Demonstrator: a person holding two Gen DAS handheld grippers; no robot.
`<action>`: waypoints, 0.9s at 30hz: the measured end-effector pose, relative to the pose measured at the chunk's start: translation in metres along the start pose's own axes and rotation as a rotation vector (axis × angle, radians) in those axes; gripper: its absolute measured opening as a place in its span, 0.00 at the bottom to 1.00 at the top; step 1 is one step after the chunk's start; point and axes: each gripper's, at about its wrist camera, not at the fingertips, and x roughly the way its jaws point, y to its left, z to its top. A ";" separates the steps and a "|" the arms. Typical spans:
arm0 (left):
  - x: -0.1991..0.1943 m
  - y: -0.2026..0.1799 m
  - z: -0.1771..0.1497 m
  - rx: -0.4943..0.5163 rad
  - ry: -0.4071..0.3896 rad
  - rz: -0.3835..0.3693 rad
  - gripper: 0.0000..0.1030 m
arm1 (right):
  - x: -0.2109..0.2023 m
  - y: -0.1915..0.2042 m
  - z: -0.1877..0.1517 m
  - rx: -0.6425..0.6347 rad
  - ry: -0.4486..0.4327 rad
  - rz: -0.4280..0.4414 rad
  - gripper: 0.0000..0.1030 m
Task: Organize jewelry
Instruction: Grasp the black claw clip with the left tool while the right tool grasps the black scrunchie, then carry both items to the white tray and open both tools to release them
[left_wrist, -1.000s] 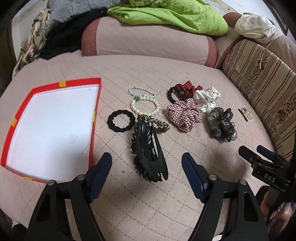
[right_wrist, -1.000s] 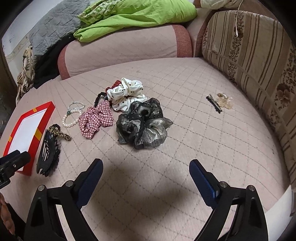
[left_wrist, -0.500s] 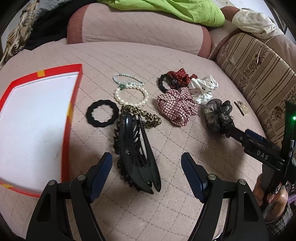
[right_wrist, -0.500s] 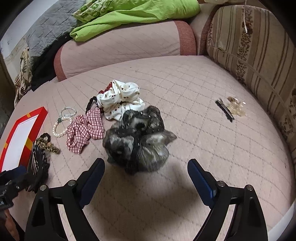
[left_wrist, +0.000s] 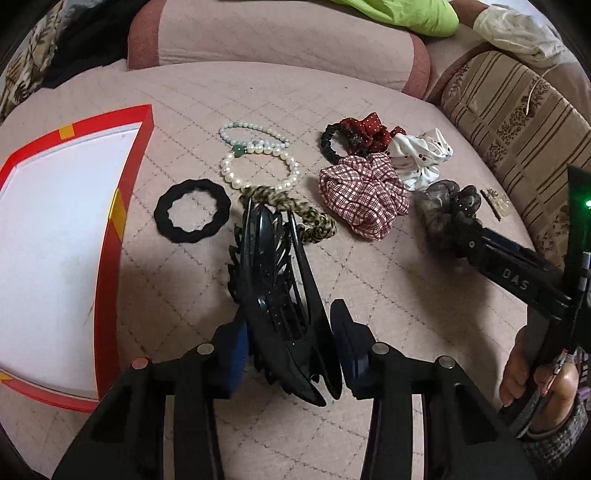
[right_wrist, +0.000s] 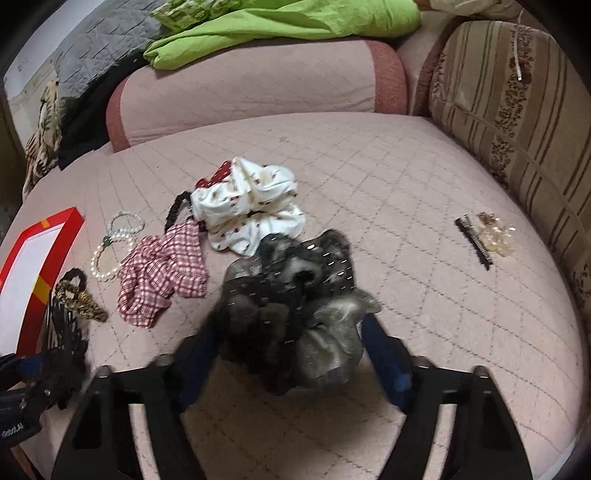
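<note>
My left tongs (left_wrist: 290, 345) clamp black claw clip (left_wrist: 280, 295) on pink quilted bed (left_wrist: 369, 288), beside red tray (left_wrist: 110, 236). Right tongs (right_wrist: 291, 350) close round grey scrunchie (right_wrist: 295, 306); striped cushion (right_wrist: 517, 110) behind.

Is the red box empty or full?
Empty, as far as shown. The red box shows only bare white floor inside; all the jewelry lies outside it. Its left part is cut off.

"DAS" in white on the right gripper (left_wrist: 476, 245) arm
</note>
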 end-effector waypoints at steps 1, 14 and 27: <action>-0.002 0.001 -0.001 -0.009 0.000 -0.001 0.37 | 0.000 0.000 -0.001 0.000 0.004 0.007 0.53; -0.053 -0.001 -0.021 -0.020 -0.024 -0.043 0.33 | -0.039 -0.003 -0.023 0.053 0.060 0.145 0.10; -0.112 0.028 -0.037 -0.043 -0.146 0.006 0.33 | -0.092 0.049 -0.044 -0.052 0.055 0.248 0.09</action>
